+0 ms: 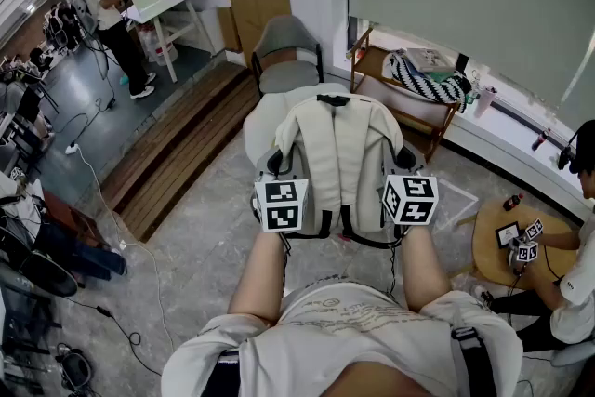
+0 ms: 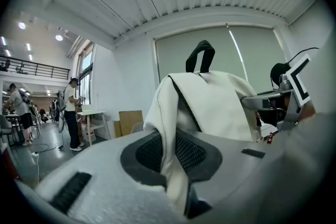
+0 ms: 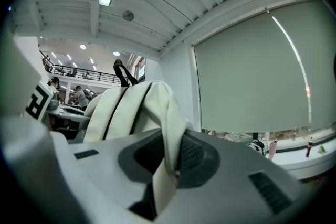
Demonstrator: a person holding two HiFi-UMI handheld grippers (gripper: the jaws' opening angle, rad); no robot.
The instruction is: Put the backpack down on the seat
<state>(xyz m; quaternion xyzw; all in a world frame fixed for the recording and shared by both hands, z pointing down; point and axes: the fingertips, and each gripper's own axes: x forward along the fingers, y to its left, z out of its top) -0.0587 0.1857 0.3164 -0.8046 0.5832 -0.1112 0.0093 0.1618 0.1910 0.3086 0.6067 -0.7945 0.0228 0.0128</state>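
A cream backpack (image 1: pixel 337 158) with black trim and a black top handle hangs upright in front of me, straps facing me. It is over the near part of a white cushioned seat (image 1: pixel 263 118); whether it rests on it I cannot tell. My left gripper (image 1: pixel 276 166) is shut on the backpack's left edge, and the cream fabric (image 2: pixel 210 107) is pinched between its pads (image 2: pixel 170 157). My right gripper (image 1: pixel 403 161) is shut on the right edge, with a fold of the backpack (image 3: pixel 126 107) running down between its pads (image 3: pixel 168 157).
A grey armchair (image 1: pixel 284 51) stands behind the seat, with cardboard (image 1: pixel 257 9) against the wall. At right are a wooden shelf (image 1: pixel 409 93) holding a striped bag and a round wooden table (image 1: pixel 502 246) beside a seated person (image 1: pixel 572 293). Wooden steps (image 1: pixel 177 149) run at left.
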